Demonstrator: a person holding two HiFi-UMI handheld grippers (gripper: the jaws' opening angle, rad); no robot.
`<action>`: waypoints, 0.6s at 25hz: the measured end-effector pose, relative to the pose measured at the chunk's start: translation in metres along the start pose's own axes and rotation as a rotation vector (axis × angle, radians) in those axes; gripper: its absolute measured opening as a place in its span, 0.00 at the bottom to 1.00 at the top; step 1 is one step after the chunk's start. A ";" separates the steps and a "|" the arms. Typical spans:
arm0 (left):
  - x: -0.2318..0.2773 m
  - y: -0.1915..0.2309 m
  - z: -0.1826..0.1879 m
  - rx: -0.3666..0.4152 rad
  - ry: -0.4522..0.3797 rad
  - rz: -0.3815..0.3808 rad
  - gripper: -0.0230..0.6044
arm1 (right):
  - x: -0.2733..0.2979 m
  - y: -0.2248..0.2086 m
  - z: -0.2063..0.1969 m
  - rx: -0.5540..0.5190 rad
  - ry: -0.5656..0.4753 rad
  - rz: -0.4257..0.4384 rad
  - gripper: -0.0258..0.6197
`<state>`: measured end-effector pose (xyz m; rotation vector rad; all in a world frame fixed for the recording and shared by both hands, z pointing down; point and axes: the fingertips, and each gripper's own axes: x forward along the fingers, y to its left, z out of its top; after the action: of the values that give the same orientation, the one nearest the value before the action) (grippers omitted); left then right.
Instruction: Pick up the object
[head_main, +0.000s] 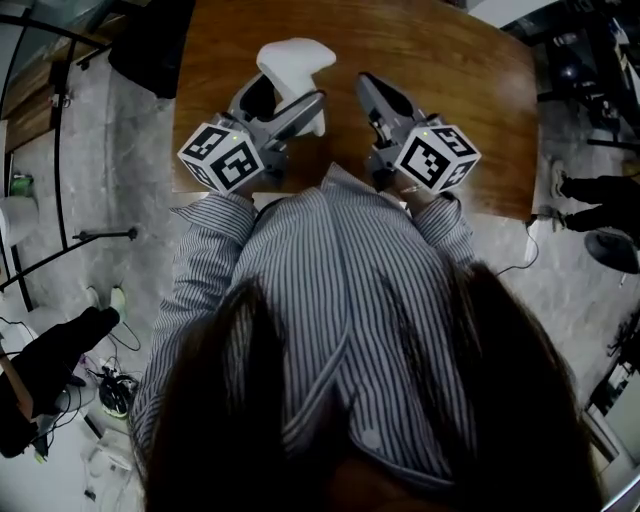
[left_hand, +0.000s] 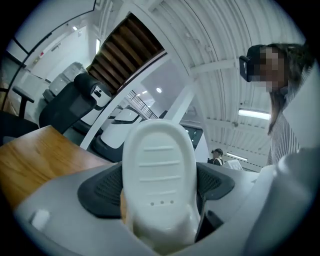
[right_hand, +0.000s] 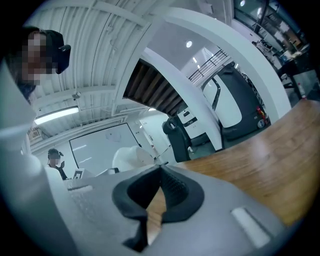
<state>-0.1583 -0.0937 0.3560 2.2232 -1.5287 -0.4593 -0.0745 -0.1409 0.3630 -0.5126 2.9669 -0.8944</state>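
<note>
A white moulded object (head_main: 295, 62) with a ridged flat face (left_hand: 159, 175) is held above the brown wooden table (head_main: 450, 60). My left gripper (head_main: 283, 102) is shut on it, its dark pads (left_hand: 102, 190) pressing on both sides of the object (left_hand: 159, 175). The left gripper view tilts upward towards the ceiling. My right gripper (head_main: 377, 100) hovers just right of the object, apart from it. Its pads (right_hand: 172, 187) meet at the tips (right_hand: 160, 171) with nothing between them. Both marker cubes (head_main: 222, 157) sit close to the person's striped shirt.
A black chair (head_main: 150, 40) stands at the table's far left corner. Cables and a dark bag (head_main: 50, 370) lie on the grey floor to the left. Another person's feet (head_main: 590, 190) are at the right. A distant person (left_hand: 216, 155) stands in the hall.
</note>
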 end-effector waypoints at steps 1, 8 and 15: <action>0.001 -0.001 -0.001 0.003 -0.001 0.003 0.75 | -0.001 0.000 -0.001 -0.005 0.007 0.004 0.04; -0.002 0.002 0.004 -0.014 0.017 -0.007 0.75 | 0.009 0.010 -0.005 -0.014 0.051 0.003 0.04; 0.003 -0.004 0.000 0.001 0.053 -0.019 0.75 | 0.005 0.009 -0.005 -0.012 0.072 -0.015 0.04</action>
<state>-0.1535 -0.0951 0.3538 2.2341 -1.4827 -0.4017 -0.0829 -0.1324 0.3630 -0.5149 3.0389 -0.9165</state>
